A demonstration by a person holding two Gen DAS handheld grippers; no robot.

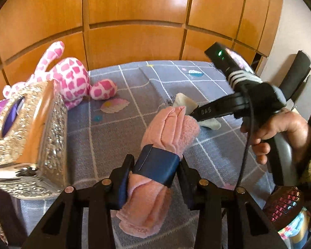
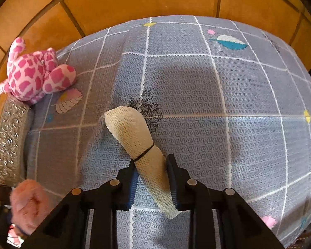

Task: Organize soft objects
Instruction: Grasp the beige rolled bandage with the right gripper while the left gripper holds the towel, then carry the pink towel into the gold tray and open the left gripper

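Observation:
My left gripper (image 1: pixel 156 164) is shut on a rolled pink fleece cloth (image 1: pixel 170 130) with a dark blue band, held above the bed. Its end shows in the right wrist view (image 2: pixel 29 205) at the lower left. My right gripper (image 2: pixel 152 166) is shut on a rolled cream mesh cloth (image 2: pixel 134 132) tied with a black band, also above the bed. In the left wrist view the right gripper (image 1: pixel 193 113) holds that cream roll (image 1: pixel 185 101) just beyond the pink roll. A pink-and-white spotted plush toy (image 1: pixel 70 78) (image 2: pixel 35 72) lies at the bed's far left.
The bed has a grey checked sheet (image 2: pixel 217 103) with leaf prints. A silver embossed box (image 1: pixel 31 137) (image 2: pixel 8 141) stands at the left, next to the plush toy. Wooden wardrobe panels (image 1: pixel 134 31) rise behind the bed. A black chair back (image 1: pixel 296 74) stands at the right.

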